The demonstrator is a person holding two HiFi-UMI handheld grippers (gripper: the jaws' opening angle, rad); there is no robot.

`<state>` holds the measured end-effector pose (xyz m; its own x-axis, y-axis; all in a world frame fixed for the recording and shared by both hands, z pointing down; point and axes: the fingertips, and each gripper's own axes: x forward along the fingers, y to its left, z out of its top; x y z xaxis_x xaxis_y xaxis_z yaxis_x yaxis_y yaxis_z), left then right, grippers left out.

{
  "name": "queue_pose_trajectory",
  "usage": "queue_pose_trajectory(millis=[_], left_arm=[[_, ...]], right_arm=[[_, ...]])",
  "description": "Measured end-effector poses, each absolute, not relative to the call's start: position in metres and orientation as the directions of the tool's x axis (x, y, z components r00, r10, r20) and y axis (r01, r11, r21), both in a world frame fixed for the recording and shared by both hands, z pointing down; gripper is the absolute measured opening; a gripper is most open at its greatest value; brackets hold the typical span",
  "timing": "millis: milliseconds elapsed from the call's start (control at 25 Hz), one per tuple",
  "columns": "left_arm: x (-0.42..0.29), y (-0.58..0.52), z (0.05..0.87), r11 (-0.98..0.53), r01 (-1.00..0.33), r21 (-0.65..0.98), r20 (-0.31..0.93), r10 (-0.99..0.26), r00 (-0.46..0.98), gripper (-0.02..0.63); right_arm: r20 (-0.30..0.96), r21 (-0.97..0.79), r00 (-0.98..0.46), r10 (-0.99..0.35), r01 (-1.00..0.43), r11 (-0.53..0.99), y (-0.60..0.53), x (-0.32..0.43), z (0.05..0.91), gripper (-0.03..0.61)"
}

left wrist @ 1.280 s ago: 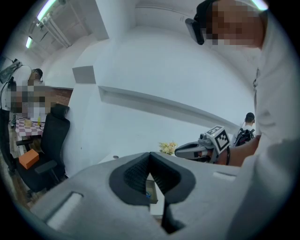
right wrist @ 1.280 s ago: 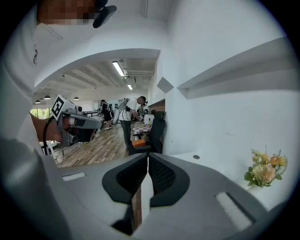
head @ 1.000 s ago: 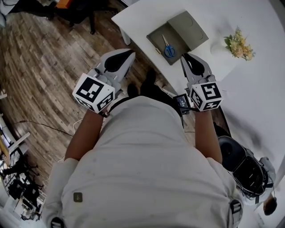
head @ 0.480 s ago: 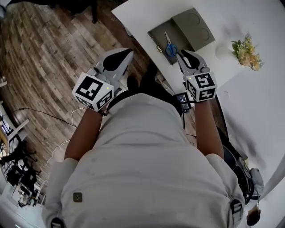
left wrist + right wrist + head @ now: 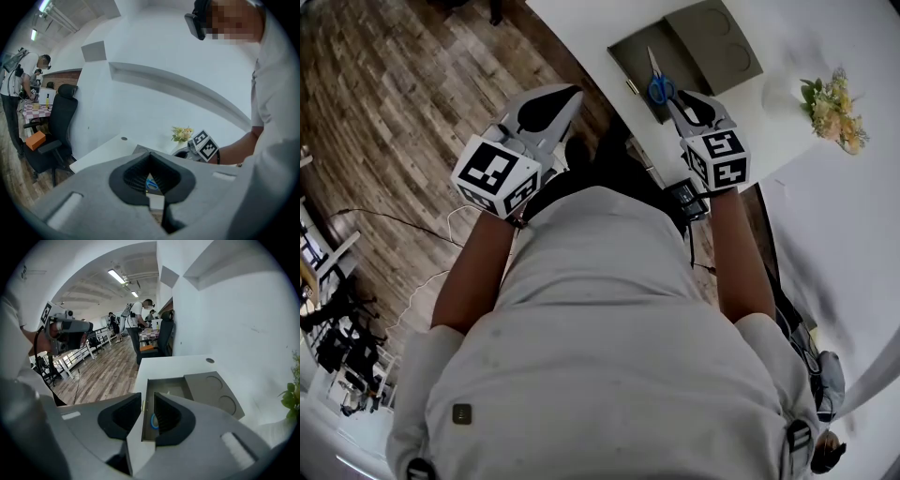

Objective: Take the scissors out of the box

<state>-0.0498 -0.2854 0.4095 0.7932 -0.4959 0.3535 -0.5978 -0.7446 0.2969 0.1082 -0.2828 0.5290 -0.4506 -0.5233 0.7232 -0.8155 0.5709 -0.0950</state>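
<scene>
Head view: blue-handled scissors (image 5: 657,82) lie inside the open grey box (image 5: 630,54).

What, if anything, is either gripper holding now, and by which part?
Nothing is held. The right gripper is opening with nothing between its jaws, the left gripper is shut and empty, and the scissors lie in the box.

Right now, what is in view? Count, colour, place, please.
table: one, white, ahead
box: one, grey, open, near table's edge
lid: one, grey, beside the box
scissors: one pair, blue-handled, inside the box
flowers: one bunch, yellow, on table right of box
office chair: one, black, beyond the table
floor: brown wood
left tool: one, shut, empty, over the floor
right tool: one, jaws opening, nothing between, near the box
</scene>
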Motion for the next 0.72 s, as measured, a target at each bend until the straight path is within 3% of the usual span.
queue_pose_trajectory(millis=[720], left_arm=[[-0.029, -0.307, 0.46, -0.719, -0.604, 0.343, 0.419, -0.459, 0.784, 0.005]], right_arm=[[0.846, -0.136, -0.396, -0.358, -0.809, 0.572, -0.296, 0.124, 0.64, 0.104]])
